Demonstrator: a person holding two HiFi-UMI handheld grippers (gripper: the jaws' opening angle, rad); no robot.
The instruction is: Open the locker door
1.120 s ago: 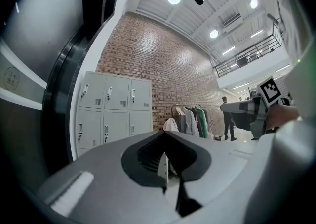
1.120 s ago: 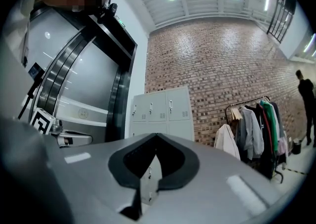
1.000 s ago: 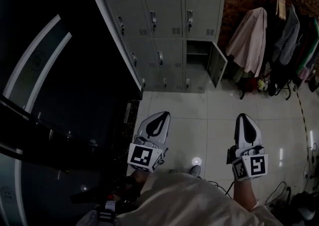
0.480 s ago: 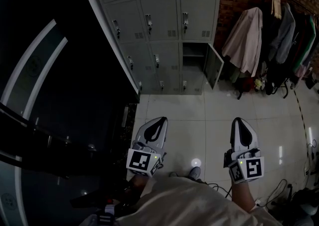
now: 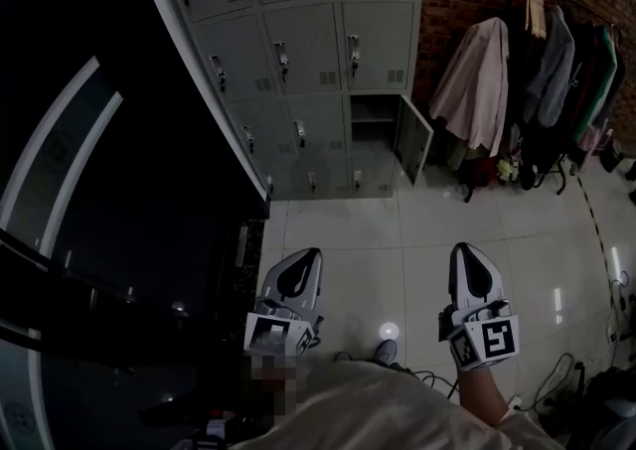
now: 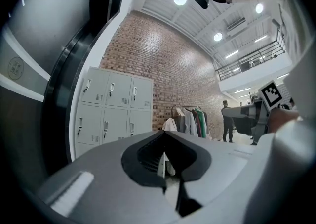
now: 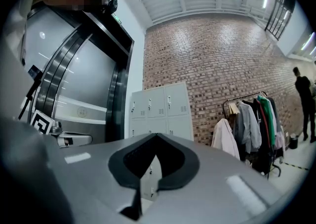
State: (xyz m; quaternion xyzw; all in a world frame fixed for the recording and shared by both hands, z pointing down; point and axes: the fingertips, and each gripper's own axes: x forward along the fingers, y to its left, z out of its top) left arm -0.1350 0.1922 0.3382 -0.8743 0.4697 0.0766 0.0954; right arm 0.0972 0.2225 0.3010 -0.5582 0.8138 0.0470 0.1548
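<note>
A grey bank of lockers (image 5: pixel 298 61) stands across the tiled floor from me, against a brick wall. Its doors are closed except one low door (image 5: pixel 412 145) at the right end, which hangs open on an empty compartment. My left gripper (image 5: pixel 304 255) and right gripper (image 5: pixel 465 249) are held low near my body, side by side, pointing toward the lockers and well short of them. Both are shut with nothing between the jaws. In the left gripper view the lockers (image 6: pixel 116 109) show beyond the closed jaw tips (image 6: pixel 164 135); in the right gripper view the lockers (image 7: pixel 158 109) also stand far off.
A clothes rack (image 5: pixel 537 71) hung with jackets stands right of the lockers. A dark curved glass structure (image 5: pixel 99 220) fills the left side. Cables (image 5: pixel 576 388) lie on the floor at lower right. A person (image 6: pixel 228 121) stands far off beyond the rack.
The lockers and rack have drifted left in the head view, and both grippers sit a little lower and further left. Their jaws have stayed shut.
</note>
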